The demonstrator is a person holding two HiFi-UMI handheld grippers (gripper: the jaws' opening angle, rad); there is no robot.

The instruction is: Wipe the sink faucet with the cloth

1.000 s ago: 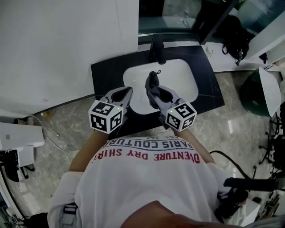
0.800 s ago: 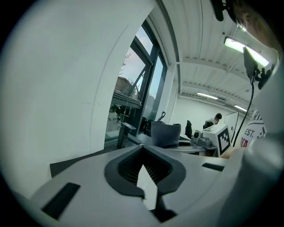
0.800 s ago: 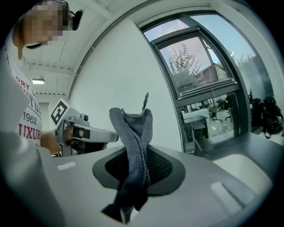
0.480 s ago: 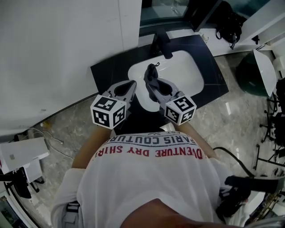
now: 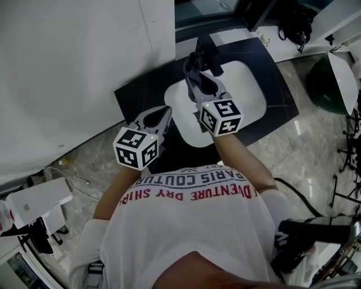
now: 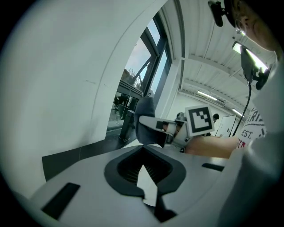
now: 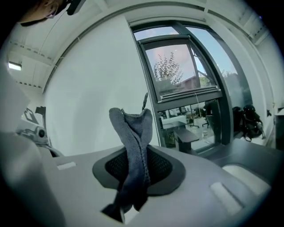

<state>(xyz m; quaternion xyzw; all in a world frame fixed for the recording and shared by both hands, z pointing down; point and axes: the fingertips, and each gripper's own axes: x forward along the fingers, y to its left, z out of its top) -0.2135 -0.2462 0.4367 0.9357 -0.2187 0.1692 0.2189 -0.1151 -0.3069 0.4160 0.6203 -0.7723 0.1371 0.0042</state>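
Note:
A black faucet (image 5: 208,52) stands at the back of a white sink (image 5: 242,90) set in a black counter (image 5: 141,90). My right gripper (image 5: 194,63) is shut on a grey cloth (image 5: 193,57), which sits right beside the faucet's left side; whether they touch is unclear. In the right gripper view the cloth (image 7: 133,146) stands up bunched between the jaws. My left gripper (image 5: 164,113) hangs back over the sink's near left rim, shut and holding nothing. The left gripper view shows the cloth (image 6: 144,111) and the right gripper (image 6: 153,126) ahead.
A white wall (image 5: 73,62) borders the counter on the left and a window (image 5: 197,11) runs behind it. A dark green round object (image 5: 324,84) and a black bag (image 5: 293,22) are at the right. A white box (image 5: 34,197) lies on the stone floor.
My right gripper has carried the cloth away from the body, from over the basin up to the faucet. The left gripper has stayed near the sink's front rim.

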